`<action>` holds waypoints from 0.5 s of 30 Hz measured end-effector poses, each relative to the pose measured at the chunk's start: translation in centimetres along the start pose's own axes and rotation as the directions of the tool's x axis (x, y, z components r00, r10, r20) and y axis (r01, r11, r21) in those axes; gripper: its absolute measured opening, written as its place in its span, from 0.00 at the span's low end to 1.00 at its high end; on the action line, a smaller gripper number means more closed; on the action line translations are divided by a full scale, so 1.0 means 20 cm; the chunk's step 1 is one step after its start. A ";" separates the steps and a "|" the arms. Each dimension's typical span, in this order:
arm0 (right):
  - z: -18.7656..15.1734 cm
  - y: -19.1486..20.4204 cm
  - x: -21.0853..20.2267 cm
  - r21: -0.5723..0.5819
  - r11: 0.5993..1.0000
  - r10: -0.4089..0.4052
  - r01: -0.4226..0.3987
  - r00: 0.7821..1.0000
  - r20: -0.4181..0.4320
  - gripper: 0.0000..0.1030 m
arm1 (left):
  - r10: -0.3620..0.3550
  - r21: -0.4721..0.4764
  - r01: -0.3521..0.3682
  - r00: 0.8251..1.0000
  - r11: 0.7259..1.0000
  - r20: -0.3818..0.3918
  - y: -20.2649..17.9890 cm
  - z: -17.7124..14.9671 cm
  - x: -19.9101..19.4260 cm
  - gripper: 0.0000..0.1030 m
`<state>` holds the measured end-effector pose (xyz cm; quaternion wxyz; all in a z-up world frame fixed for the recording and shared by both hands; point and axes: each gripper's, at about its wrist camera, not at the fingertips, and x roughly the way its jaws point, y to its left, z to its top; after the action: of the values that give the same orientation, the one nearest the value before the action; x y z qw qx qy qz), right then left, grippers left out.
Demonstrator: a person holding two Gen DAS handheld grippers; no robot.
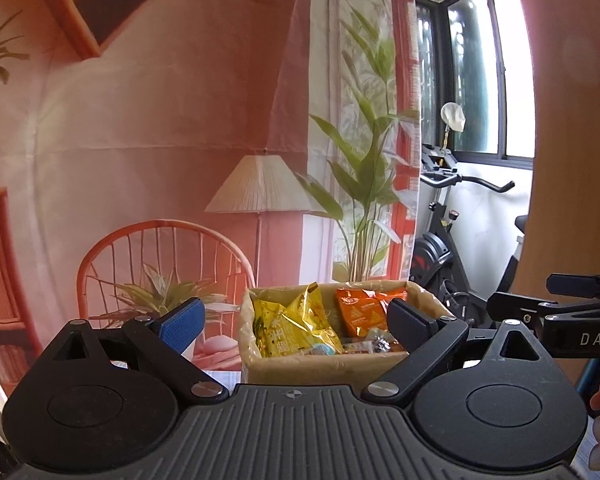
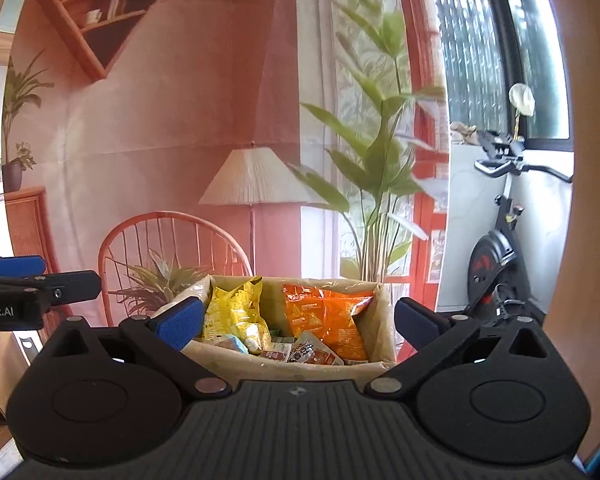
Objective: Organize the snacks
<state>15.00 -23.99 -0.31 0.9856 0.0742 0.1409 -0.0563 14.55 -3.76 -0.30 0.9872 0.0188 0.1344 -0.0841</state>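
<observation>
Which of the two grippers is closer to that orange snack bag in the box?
Right, slightly, as a judgement. The right gripper faces the orange snack bag almost head-on. The left gripper sits further left, with the bag toward its right finger.

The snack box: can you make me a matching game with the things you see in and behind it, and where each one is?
Things:
1. yellow bag
2. orange bag
3. small packets
4. exercise bike

Places:
A. right side inside the box
B. behind the box, by the window
C. left side inside the box
D. low in the box, in front of the big bags

Pairs: 1-C, 2-A, 3-D, 4-B
</observation>
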 end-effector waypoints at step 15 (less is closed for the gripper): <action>0.01 0.14 -0.41 0.023 1.000 0.012 -0.013 0.999 0.040 1.00 | 0.058 -0.013 -0.058 0.998 0.998 0.036 0.04 0.03 -0.40 0.95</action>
<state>7.51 -20.58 2.55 0.9876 0.0856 0.1201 -0.0535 7.17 -1.64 2.36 0.9916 0.0150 0.1163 -0.0550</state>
